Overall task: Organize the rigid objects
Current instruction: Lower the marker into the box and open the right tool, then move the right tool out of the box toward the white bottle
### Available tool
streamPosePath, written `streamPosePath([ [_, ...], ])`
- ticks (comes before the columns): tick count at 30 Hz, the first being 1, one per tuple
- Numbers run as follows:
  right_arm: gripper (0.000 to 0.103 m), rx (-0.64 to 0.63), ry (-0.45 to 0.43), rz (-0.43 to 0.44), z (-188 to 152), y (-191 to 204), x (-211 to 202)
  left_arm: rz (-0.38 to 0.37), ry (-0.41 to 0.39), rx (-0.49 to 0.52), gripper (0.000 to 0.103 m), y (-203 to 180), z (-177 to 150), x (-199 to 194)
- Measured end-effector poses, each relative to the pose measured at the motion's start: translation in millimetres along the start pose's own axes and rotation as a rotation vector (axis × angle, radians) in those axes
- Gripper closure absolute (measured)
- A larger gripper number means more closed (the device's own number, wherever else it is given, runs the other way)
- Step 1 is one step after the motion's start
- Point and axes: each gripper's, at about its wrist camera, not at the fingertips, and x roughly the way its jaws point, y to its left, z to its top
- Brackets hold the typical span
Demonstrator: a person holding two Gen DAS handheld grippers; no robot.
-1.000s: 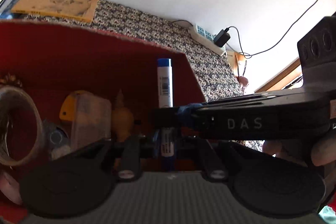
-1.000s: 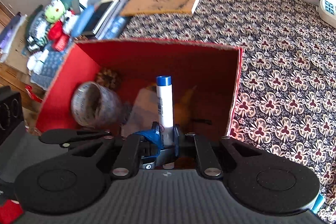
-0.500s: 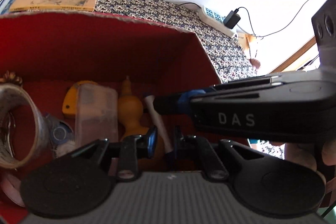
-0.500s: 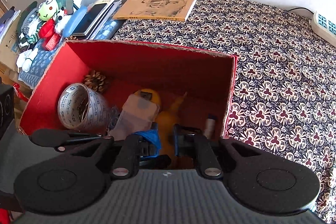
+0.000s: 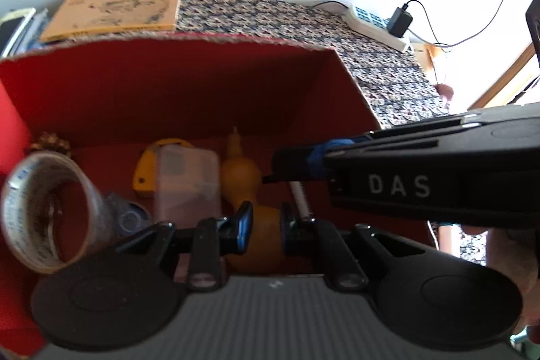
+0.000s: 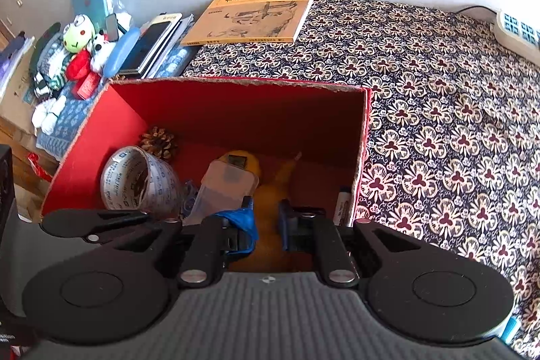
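A red cardboard box point(image 6: 236, 110) point(image 5: 168, 83) holds a tape roll point(image 6: 135, 184) point(image 5: 44, 211), a pine cone point(image 6: 158, 142), a clear plastic case point(image 6: 226, 188) point(image 5: 187, 181) over a yellow object point(image 6: 241, 157), an orange gourd point(image 6: 270, 191) point(image 5: 241, 171) and the white blue-capped marker point(image 6: 342, 206) point(image 5: 300, 199), which lies against the right wall. My right gripper point(image 6: 265, 221) is open and empty above the box. My left gripper point(image 5: 263, 223) is open and empty over the gourd. The right gripper's side point(image 5: 422, 184) crosses the left wrist view.
A yellow book point(image 6: 249, 17) point(image 5: 114, 9) lies behind the box on the patterned cloth point(image 6: 438, 110). Phones, a blue case and plush toys point(image 6: 81, 53) crowd the left. A power strip point(image 6: 516, 31) point(image 5: 374, 26) with a plugged charger lies at the back right.
The right gripper held the marker upright over the box, then opened and dropped it inside by the right wall. Both grippers have since drawn back and up a little.
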Motion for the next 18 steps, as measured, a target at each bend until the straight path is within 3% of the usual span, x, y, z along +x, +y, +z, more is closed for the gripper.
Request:
streamPosePath([
  [6,0.103,0.017,-0.035,0.036,-5.8,-2.0,-15.5,0.078,-0.023,0.014,0.097,-4.8,0.8,-13.4],
  [8,0.103,0.026,-0.049,0.052,-7.9,-3.1,-21.0,0.121,-0.036,0.032,0.088,-9.6,0.5,-19.5],
  [10,0.103,0.036,-0.062,0.067,-10.5,-5.2,-26.9,0.16,-0.054,0.047,0.073,-14.6,-0.4,-26.5],
  [15,0.102,0.063,-0.09,0.109,-19.2,-11.9,-41.1,0.236,-0.093,0.075,0.06,-26.8,-2.2,-44.0],
  [18,0.102,0.076,-0.105,0.13,-25.2,-15.6,-49.5,0.279,-0.103,0.083,0.058,-34.6,-3.0,-52.8],
])
